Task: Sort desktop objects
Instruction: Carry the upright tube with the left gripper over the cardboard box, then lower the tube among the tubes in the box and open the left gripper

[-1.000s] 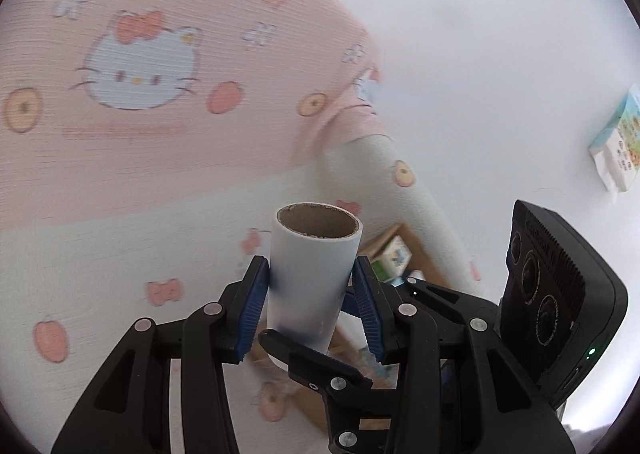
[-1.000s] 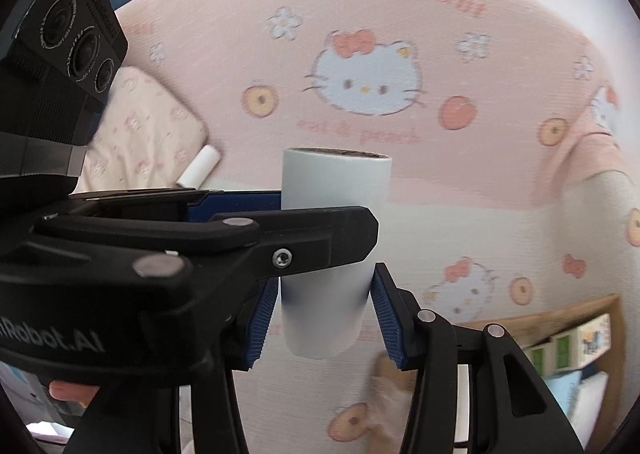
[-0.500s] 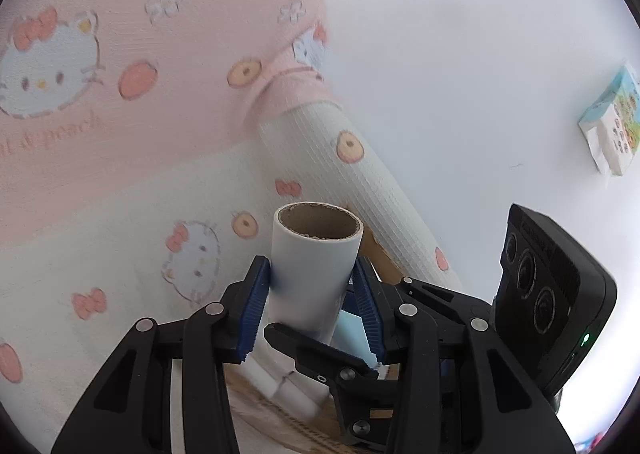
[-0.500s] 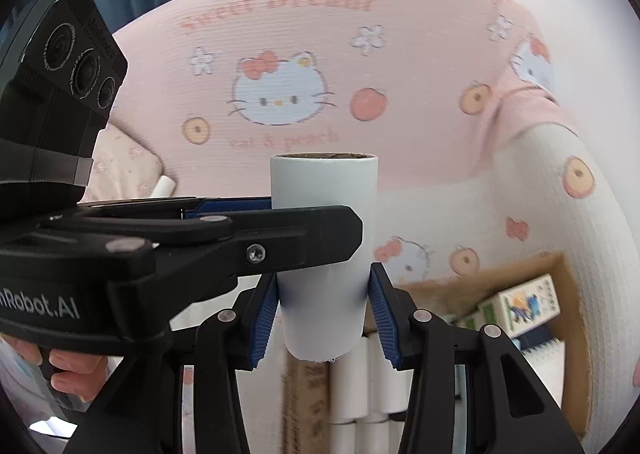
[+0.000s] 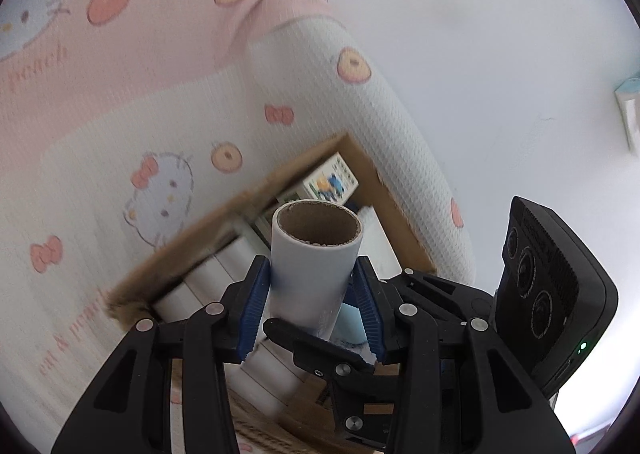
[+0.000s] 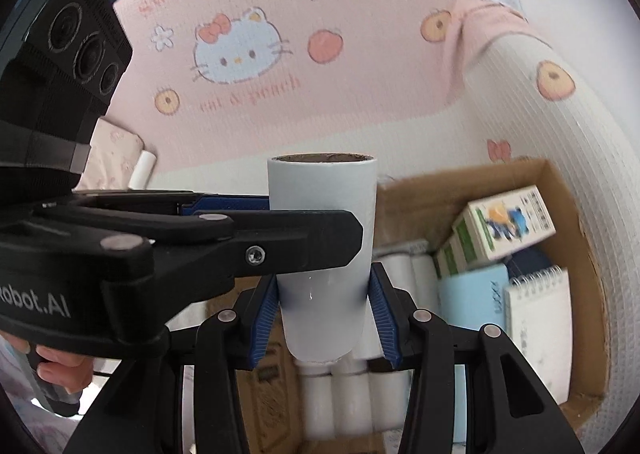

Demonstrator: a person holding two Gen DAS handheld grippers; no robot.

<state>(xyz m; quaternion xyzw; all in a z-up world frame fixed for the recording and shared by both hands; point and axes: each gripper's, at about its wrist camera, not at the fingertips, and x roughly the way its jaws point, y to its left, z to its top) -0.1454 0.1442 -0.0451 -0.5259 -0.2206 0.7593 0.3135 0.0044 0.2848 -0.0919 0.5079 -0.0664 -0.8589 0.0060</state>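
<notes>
A white paper roll with a brown cardboard core (image 5: 316, 250) stands upright, held by both grippers. My left gripper (image 5: 311, 306) is shut on its sides with blue pads. My right gripper (image 6: 324, 314) is shut on the same roll (image 6: 324, 214) lower down. The left gripper's black finger (image 6: 224, 238) crosses in front of the roll in the right wrist view. The roll hangs above an open cardboard box (image 6: 560, 190), also in the left wrist view (image 5: 384, 190). Several white rolls (image 6: 344, 406) lie side by side in the box.
The box also holds small printed cartons (image 6: 504, 230), a light blue notebook (image 6: 472, 298) and a spiral notepad (image 6: 540, 318). The box rests on a pink and white Hello Kitty blanket (image 6: 280, 54). A white wall (image 5: 480, 54) is to the right.
Both grippers have carried the roll toward the cardboard box. The box and its contents have come into fuller view under the roll.
</notes>
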